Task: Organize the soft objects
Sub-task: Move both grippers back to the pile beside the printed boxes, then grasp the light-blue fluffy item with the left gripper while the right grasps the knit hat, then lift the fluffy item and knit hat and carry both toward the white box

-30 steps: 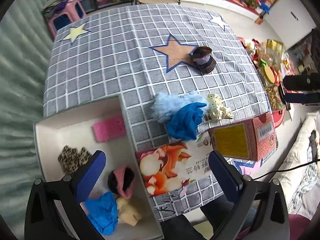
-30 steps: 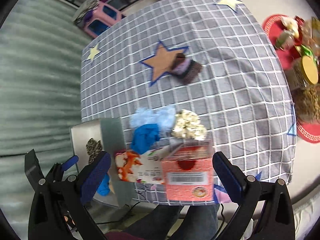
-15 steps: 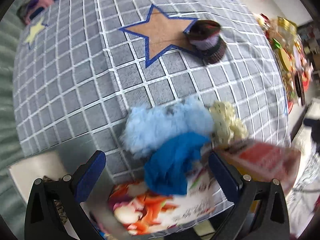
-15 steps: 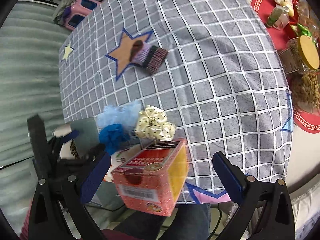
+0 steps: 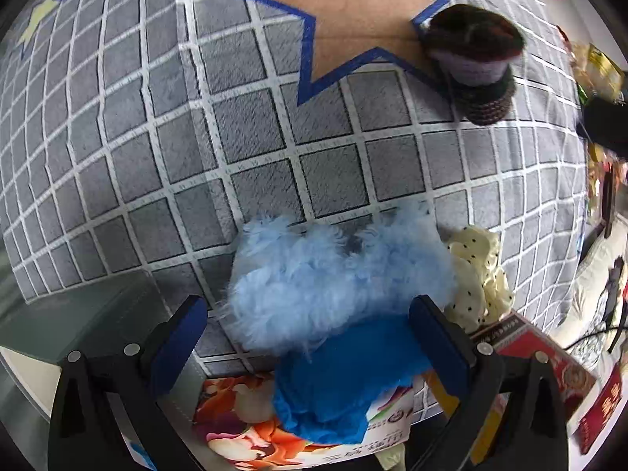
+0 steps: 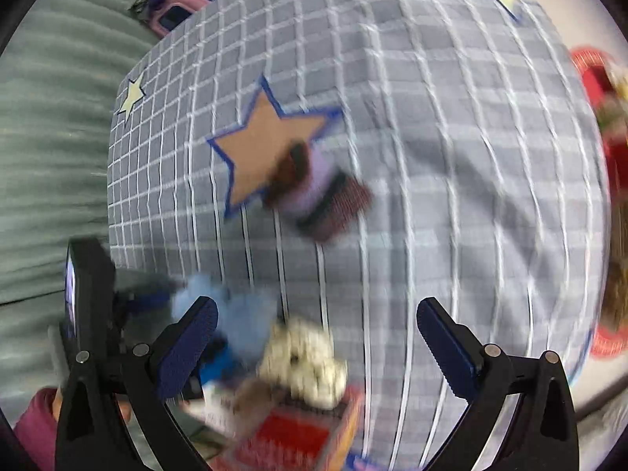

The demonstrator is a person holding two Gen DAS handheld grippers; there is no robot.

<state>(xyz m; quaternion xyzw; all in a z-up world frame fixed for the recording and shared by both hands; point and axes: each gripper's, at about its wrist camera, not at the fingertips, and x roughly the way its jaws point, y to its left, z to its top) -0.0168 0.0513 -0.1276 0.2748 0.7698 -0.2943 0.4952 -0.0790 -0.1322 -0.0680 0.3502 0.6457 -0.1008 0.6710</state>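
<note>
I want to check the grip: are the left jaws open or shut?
Open. The left gripper straddles the blue cloth without touching.

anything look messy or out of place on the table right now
Yes. The soft items lie in a heap near the table's front edge: a bright blue cloth draped over a printed box, a fluffy light blue piece and a dotted cream scrunchie pressed alongside. A knitted striped piece lies apart by the brown star.

Both wrist views overlook the checked tablecloth [image 5: 251,133], left nearer.

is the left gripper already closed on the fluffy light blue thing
No, the left gripper is open, its blue fingers standing apart on either side of the fluffy light blue soft item.
</note>
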